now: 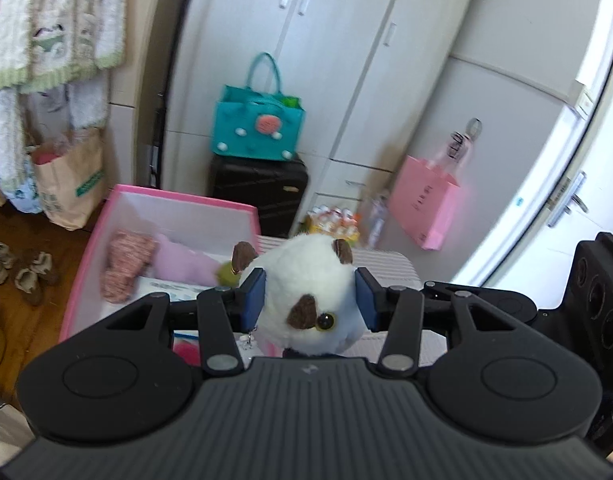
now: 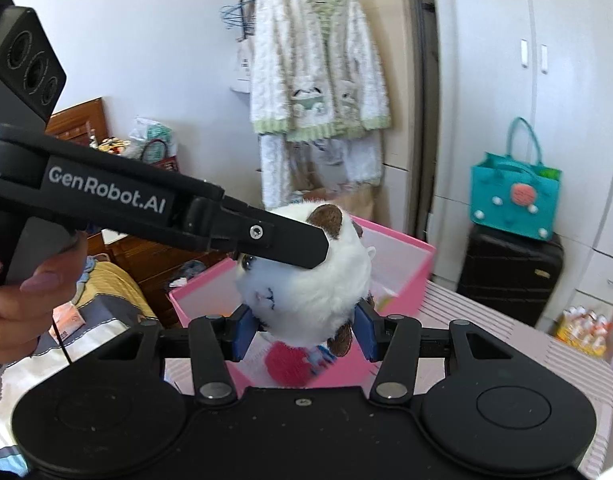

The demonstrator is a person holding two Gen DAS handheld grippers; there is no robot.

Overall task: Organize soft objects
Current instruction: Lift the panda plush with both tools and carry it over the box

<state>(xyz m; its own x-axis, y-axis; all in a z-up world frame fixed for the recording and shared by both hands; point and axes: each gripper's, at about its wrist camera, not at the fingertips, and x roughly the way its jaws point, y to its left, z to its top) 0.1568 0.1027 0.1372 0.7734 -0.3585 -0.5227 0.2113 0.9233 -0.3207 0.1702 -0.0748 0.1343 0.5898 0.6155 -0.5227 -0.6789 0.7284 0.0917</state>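
A white plush toy with brown ears and a brown eye patch is held between both grippers above a pink box. My left gripper is shut on the plush's head. In the right wrist view the plush hangs over the pink box, and my right gripper is shut on its lower body. The left gripper's arm reaches in from the left onto its head. Inside the box lie a pink speckled plush, a light pink soft item and a red fuzzy item.
A teal felt bag sits on a black suitcase by white wardrobes. A pink paper bag hangs at the right. A fluffy jacket hangs on a rack. A striped pink suitcase supports the box. Shoes lie on the floor.
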